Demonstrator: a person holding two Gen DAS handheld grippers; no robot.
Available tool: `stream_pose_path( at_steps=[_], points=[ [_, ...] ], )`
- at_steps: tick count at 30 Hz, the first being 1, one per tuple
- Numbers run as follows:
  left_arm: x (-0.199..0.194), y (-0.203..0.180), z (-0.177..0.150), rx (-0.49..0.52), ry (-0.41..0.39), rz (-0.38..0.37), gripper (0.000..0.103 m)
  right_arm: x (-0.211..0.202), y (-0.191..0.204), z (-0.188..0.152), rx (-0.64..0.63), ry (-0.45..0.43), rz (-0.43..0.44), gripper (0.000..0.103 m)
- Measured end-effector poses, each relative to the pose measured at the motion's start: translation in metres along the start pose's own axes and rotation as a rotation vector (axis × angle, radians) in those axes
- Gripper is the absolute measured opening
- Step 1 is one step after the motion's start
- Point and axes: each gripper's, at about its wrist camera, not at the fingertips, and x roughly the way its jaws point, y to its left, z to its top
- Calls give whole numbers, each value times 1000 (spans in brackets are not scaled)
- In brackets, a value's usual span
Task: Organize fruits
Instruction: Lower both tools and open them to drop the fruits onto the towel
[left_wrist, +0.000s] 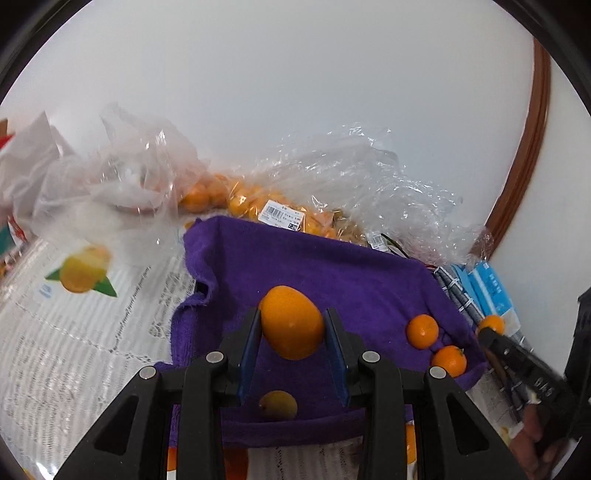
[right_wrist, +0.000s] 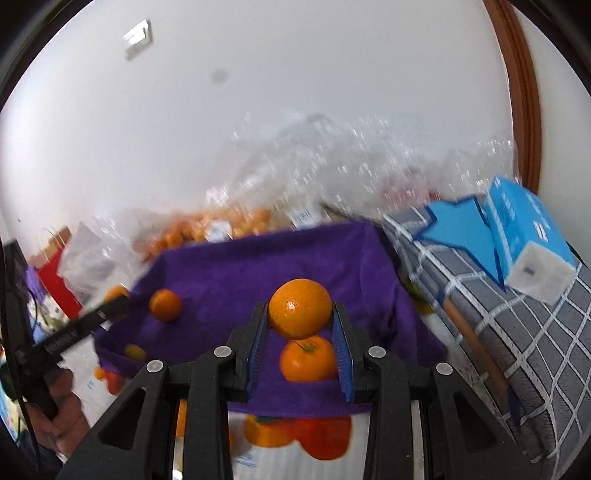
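My left gripper (left_wrist: 291, 317) is shut on an oval orange fruit (left_wrist: 291, 328), held above a purple towel (left_wrist: 332, 266). On the towel lie two small oranges (left_wrist: 423, 331) (left_wrist: 448, 360) at the right and a yellowish fruit (left_wrist: 277, 405) under the fingers. My right gripper (right_wrist: 300, 310) is shut on a round orange (right_wrist: 300, 304) above the same towel (right_wrist: 240, 273). A mandarin with a green stem (right_wrist: 308, 360) lies just below it, and another orange (right_wrist: 165, 305) lies to the left. Each gripper appears in the other's view, at the towel's edge.
Clear plastic bags of small oranges (left_wrist: 243, 201) lie along the wall behind the towel. A blue tissue pack (right_wrist: 528, 236) sits on a grey checked cloth (right_wrist: 498, 332) to the right. A fruit-printed white tablecloth (left_wrist: 74, 332) covers the table on the left.
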Motion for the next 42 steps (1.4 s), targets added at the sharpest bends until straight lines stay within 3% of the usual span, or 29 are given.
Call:
stream_pose_path(
  at_steps=[11,42],
  points=[
    [9,13,0,-66,25,-15,33,15,-25,2,85,31,-18,34],
    [25,7,-6,-36,85,18,33,45,-27,-4,117,88,-51,34]
  ],
)
